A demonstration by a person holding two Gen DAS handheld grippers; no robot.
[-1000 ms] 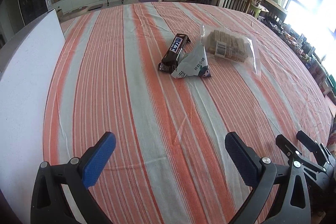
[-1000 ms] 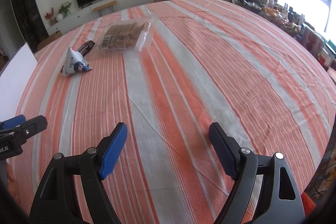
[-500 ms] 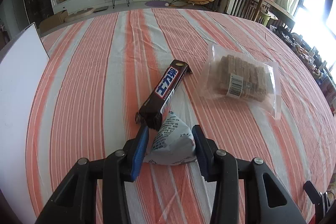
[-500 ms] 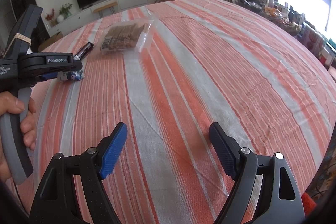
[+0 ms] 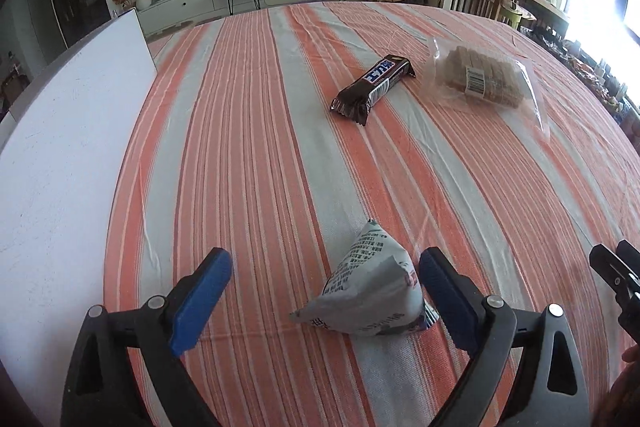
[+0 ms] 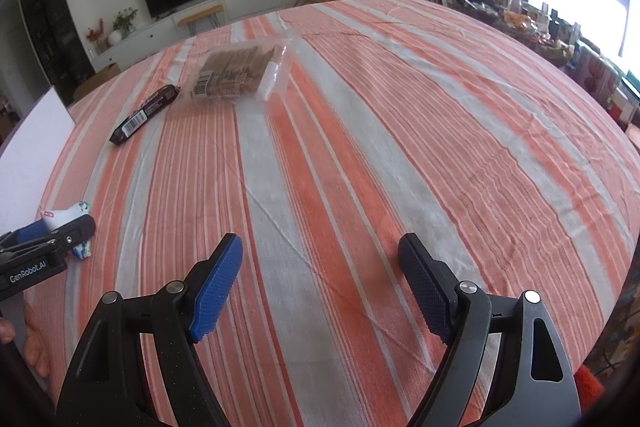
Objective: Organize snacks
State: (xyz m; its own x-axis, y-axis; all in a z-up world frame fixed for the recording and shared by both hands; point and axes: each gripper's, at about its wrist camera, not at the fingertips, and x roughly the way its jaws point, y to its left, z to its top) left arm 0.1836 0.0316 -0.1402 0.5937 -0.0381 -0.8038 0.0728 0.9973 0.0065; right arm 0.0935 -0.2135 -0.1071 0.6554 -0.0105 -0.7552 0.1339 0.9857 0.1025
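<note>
A grey-white pyramid snack packet [image 5: 368, 295] lies on the striped cloth between the fingers of my left gripper [image 5: 324, 259]. Its jaws are opening and stand wide; the packet rests close to the right pad [image 5: 440, 283], and the left pad is well clear of it. Farther back lie a dark chocolate bar [image 5: 374, 85] and a clear bag of wafers [image 5: 480, 79]. The right wrist view shows the packet [image 6: 66, 215] at the left gripper [image 6: 56, 227], the bar [image 6: 144, 115] and the wafers [image 6: 236, 71]. My right gripper [image 6: 320, 259] hovers open over bare cloth.
A white board [image 5: 60, 155] stands along the left edge of the table. The orange and grey striped tablecloth [image 5: 260, 167] covers the whole top. Chairs and a cluttered sideboard [image 6: 540, 27] lie beyond the far and right edges.
Half a second ago the left gripper was shut on the packet beside the chocolate bar. The packet now lies nearer, away from the bar, and the jaws have spread. The right gripper has not moved.
</note>
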